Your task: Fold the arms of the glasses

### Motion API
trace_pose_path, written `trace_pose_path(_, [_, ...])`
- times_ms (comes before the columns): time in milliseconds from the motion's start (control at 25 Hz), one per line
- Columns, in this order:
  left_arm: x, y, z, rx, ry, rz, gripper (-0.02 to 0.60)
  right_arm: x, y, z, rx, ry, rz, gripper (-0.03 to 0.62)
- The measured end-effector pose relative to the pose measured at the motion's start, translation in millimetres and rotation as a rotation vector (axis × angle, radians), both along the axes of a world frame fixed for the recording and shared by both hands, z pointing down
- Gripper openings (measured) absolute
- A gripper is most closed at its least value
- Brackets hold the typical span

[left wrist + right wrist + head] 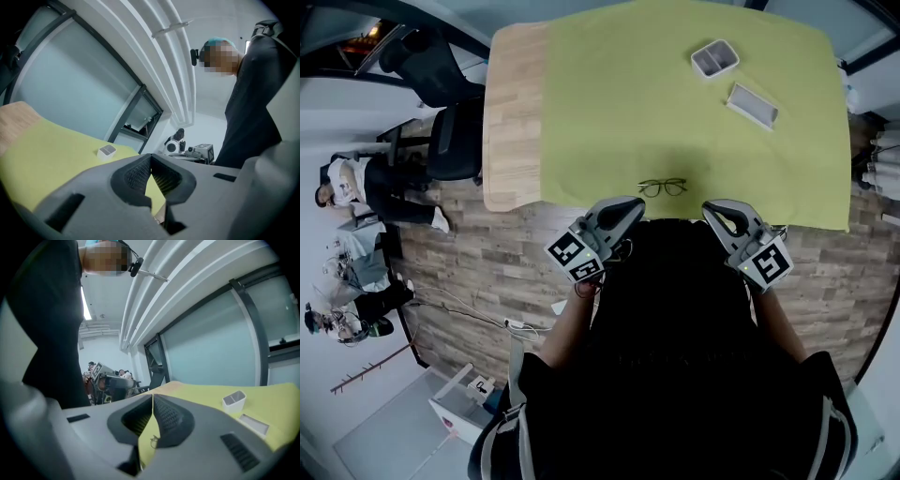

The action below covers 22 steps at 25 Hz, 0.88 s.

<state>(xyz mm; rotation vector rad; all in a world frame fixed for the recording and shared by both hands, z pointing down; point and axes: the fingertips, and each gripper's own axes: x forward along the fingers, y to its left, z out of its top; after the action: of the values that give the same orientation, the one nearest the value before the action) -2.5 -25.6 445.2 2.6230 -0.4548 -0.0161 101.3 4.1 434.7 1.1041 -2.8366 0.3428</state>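
Observation:
Thin dark-framed glasses (pixel 663 187) lie on the yellow-green mat (pixel 675 103) close to its front edge, arms spread out. My left gripper (pixel 628 210) hovers just in front and to the left of them, apart from them. My right gripper (pixel 717 212) hovers to their right. Both sit at the table's near edge against my body. In the left gripper view the jaws (pixel 150 157) meet at their tips with nothing between them. The right gripper (pixel 153 397) is likewise shut and empty; a bit of the glasses (pixel 153 441) shows through the gap below its tips.
A small white box (pixel 714 58) and a flat white tray (pixel 753 105) rest at the mat's far right. Bare wooden tabletop (pixel 511 112) borders the mat on the left. Black office chairs (pixel 441 94) and seated people are beyond the table's left end.

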Motion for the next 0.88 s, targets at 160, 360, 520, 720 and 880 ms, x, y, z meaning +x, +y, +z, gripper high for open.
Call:
trace_pose_path(160, [4.8,1.8,-17.2,0.061,0.000,-0.002,0.018,0.9,5.6,-27.3,0.040,-0.045,0.016,0.032])
trace_pose_path(360, [4.5,5.7,-29.8,0.101,-0.004,-0.030,0.018,8.1,4.6,-54.7,0.088,-0.090,0.069,0.034])
trace_pose_path(520, [7.0,8.7,-29.4,0.095,-0.008,-0.046,0.018,1.0,5.3,-66.1,0.181,-0.013,0.039,0.035])
trace_pose_path(720, [13.6,7.7,-42.2,0.120,0.009,-0.075,0.018,-2.8,-1.0,-77.1,0.177,-0.079,-0.010,0.035])
trace_pose_path(880, [13.1,9.4,-54.5,0.151,0.031,-0.099,0.018,0.8,1.4,-89.2,0.183,-0.146,0.008,0.035])
